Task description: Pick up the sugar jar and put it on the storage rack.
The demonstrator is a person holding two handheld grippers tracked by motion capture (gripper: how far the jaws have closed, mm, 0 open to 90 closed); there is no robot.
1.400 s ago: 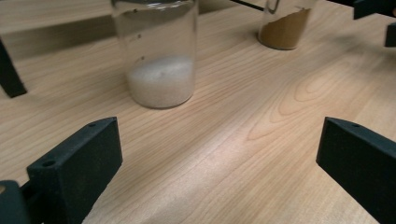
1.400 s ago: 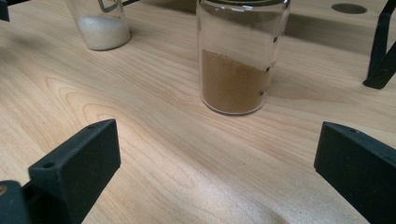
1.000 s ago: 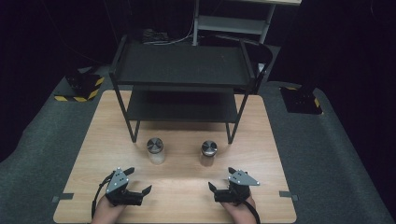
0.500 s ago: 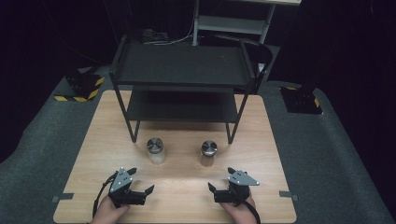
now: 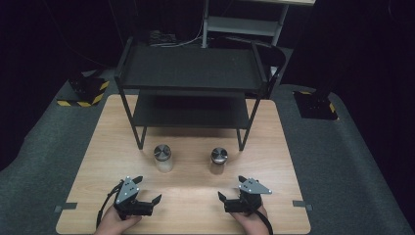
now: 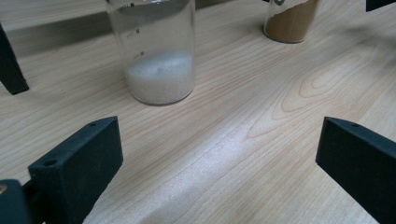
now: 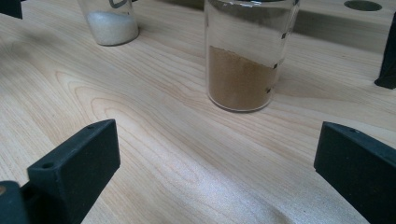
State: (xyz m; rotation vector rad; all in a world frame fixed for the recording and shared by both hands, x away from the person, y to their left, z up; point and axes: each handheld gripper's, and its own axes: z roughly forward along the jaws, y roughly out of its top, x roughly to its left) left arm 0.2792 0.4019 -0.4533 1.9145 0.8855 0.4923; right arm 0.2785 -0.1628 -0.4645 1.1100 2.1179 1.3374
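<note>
Jaws of left gripper [image 5: 148,197] and right gripper [image 5: 226,201] spread wide, empty, resting low on the surface [image 5: 195,191]. White-powder jar [image 6: 158,51] just ahead of left jaws; brown-powder jar [image 7: 246,56] just ahead of right jaws. Advance straight, centre each jar between jaws, close gently on glass below lid.

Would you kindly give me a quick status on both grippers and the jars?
Left gripper open, right gripper open, both empty. White-powder jar and brown-powder jar upright on table, untouched. Nothing between jaws and jars.
</note>
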